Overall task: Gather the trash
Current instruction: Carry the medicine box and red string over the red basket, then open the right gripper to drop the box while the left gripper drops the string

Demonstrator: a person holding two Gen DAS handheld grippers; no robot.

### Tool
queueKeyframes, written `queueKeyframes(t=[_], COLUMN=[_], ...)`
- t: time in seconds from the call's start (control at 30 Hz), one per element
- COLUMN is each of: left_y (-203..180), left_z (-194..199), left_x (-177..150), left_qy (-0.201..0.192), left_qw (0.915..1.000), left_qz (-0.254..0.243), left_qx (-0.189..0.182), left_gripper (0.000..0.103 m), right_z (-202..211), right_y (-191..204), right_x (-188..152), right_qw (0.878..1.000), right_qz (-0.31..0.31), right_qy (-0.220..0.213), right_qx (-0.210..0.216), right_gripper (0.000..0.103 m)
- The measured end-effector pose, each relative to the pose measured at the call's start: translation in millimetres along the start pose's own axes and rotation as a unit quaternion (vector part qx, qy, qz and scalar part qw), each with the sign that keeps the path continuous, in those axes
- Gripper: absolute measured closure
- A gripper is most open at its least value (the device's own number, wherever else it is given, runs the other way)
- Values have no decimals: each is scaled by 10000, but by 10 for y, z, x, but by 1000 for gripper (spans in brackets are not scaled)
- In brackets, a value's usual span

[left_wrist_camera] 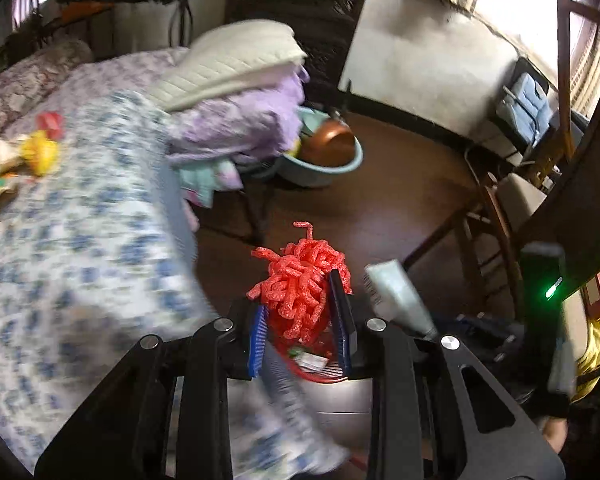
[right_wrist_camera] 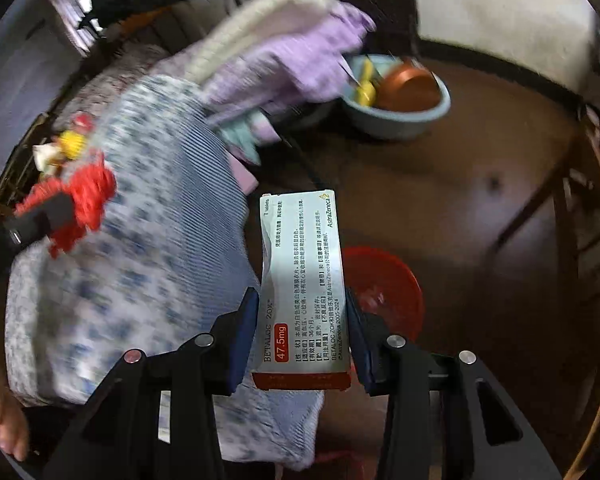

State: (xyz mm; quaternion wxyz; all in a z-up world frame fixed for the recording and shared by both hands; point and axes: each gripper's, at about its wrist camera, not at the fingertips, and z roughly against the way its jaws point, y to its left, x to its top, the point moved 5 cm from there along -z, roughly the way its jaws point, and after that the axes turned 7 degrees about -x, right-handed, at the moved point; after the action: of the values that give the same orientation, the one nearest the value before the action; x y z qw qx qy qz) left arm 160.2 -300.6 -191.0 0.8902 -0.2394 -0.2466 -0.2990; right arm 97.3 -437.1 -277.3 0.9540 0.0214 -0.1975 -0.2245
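Note:
My left gripper [left_wrist_camera: 302,314] is shut on a red foam net [left_wrist_camera: 300,280] and holds it above a red bin [left_wrist_camera: 320,374] with some scraps inside. My right gripper [right_wrist_camera: 302,332] is shut on a white medicine box [right_wrist_camera: 302,280], held upright above the floor beside the red bin [right_wrist_camera: 384,284]. The box [left_wrist_camera: 396,292] and right gripper show at the right in the left wrist view. The left gripper with the net [right_wrist_camera: 80,200] shows at the left in the right wrist view. More litter, yellow and red [left_wrist_camera: 40,148], lies on the bed.
A bed with a blue floral cover [left_wrist_camera: 80,240] fills the left. Folded purple and white bedding [left_wrist_camera: 240,92] is piled at its end. A blue basin with a copper bowl [left_wrist_camera: 328,152] sits on the brown floor. A wooden chair [left_wrist_camera: 496,208] stands at the right.

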Motion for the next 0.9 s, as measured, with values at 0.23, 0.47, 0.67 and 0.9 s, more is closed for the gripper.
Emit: queueKeyframes(t=[0.23, 0.47, 0.67, 0.9], left_y=[-227, -220, -281, -393], left_z=[-730, -1092, -1197, -1527], left_x=[-73, -270, -247, -377], left_qy=[578, 1011, 999, 1379], left_qw=[9981, 9946, 9947, 9902], left_qz=[225, 233, 153, 208], left_qx=[-49, 19, 209, 37], left_gripper=[74, 74, 74, 74], right_z=[-969, -1399, -1439, -1283], right_y=[-444, -501, -537, -697], right_x=[-230, -270, -179, -408], right_qw=[9951, 9927, 9937, 9926], right_qz=[-631, -750, -606, -325], right_qy=[759, 946, 937, 1168], right_qx=[-4, 23, -21, -100], right_gripper=[61, 60, 45, 45])
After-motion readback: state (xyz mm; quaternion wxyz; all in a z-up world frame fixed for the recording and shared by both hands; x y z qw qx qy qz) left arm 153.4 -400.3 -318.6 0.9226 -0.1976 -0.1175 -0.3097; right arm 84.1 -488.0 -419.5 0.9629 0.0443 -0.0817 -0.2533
